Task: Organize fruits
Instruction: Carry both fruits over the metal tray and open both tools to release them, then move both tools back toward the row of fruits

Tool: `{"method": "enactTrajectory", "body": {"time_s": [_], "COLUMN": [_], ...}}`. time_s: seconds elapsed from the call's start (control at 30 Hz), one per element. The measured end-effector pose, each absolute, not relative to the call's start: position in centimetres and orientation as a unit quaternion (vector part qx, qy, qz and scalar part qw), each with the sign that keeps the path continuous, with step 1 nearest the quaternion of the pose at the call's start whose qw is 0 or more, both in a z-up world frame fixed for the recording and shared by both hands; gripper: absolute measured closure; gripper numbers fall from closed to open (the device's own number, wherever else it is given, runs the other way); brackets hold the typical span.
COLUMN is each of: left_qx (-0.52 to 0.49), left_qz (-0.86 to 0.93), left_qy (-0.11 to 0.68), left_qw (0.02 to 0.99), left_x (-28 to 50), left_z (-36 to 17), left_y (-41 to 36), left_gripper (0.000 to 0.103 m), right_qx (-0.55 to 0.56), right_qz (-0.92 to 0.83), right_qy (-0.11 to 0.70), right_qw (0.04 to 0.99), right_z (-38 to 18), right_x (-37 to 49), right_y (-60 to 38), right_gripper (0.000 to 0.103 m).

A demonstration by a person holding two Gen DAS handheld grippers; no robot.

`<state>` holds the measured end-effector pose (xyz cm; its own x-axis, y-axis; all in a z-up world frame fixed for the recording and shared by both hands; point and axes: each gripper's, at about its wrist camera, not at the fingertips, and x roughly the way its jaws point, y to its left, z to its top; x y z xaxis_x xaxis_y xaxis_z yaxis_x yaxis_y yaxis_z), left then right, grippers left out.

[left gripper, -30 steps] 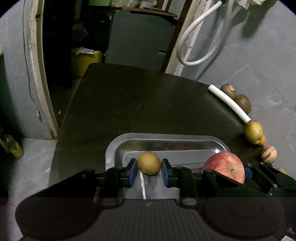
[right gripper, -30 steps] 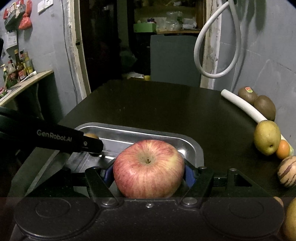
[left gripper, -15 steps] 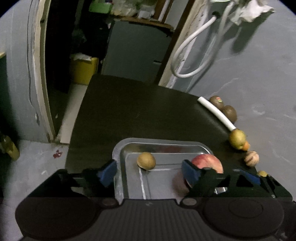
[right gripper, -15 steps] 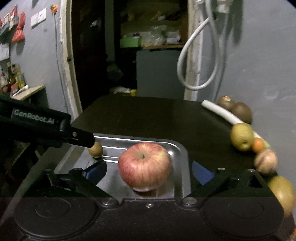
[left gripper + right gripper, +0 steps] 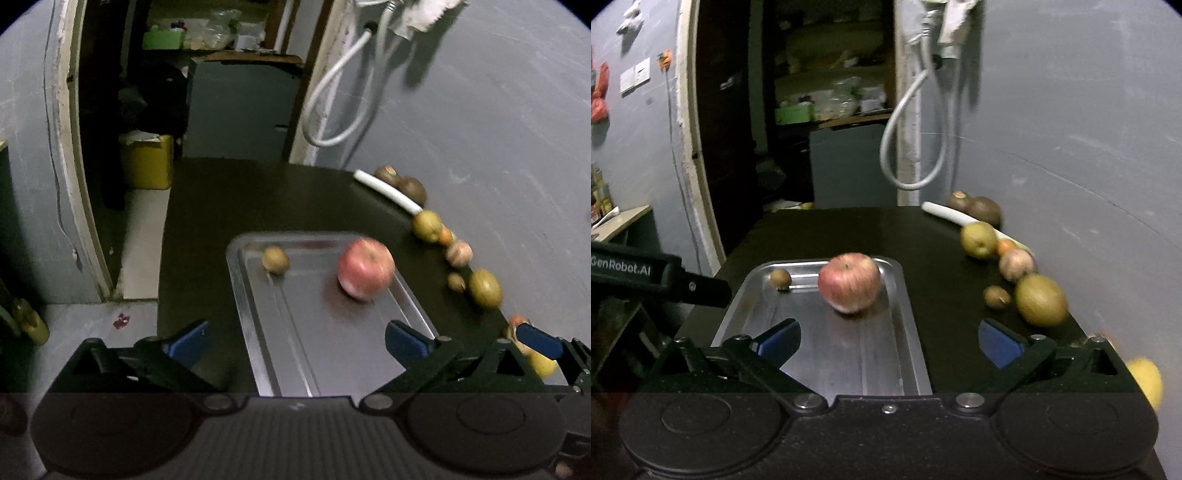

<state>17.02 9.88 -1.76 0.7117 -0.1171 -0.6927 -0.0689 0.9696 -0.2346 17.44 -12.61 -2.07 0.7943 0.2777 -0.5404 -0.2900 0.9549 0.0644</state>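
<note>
A metal tray [image 5: 258,350] [image 5: 908,339] lies on the dark table. In it sit a red apple [image 5: 365,267] [image 5: 849,282] and a small brown fruit [image 5: 275,260] [image 5: 781,277] at the far end. My left gripper [image 5: 295,341] is open and empty, back over the tray's near end. My right gripper [image 5: 888,341] is open and empty, also behind the apple. Loose fruit lines the wall: a pear [image 5: 426,225] [image 5: 978,239], a large green-brown fruit [image 5: 484,288] [image 5: 1041,300], two kiwis [image 5: 412,188] [image 5: 984,209].
A white tube [image 5: 386,190] [image 5: 945,213] lies by the kiwis. A yellow fruit [image 5: 1145,380] sits at the near right. The grey wall borders the table's right side. The table's left edge drops to the floor by a doorway. The left gripper's body [image 5: 657,277] shows at the left.
Both grippers opened and let go: the small brown fruit and the apple now rest in the tray. Both grippers pulled back and up from the fruit.
</note>
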Motion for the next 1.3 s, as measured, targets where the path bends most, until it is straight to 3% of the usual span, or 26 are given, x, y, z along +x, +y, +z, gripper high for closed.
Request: {"method": "enactTrajectory", "body": {"time_s": [0.6,1.3], "left_qx": [-0.032,0.055], "left_qz": [-0.144,-0.24], "left_qy": [0.426,0.42], "left_qw": [0.893,0.874], "left_x": [10.6,18.1], "left_z": [-3.5,-3.7], "left_y": [2.2,-10.7], "left_gripper": [0.001,0.001], "right_qx": [0.018,0.043], "right_qz": [0.016,-0.119], "right_qy": [0.323,0.33], "right_qw": [0.946,0.935], "right_z": [-3.9,-6.4], "right_x": [5.1,8.0], "right_y": [-20.8,-28.3], "right_gripper": [0.001,0.001]}}
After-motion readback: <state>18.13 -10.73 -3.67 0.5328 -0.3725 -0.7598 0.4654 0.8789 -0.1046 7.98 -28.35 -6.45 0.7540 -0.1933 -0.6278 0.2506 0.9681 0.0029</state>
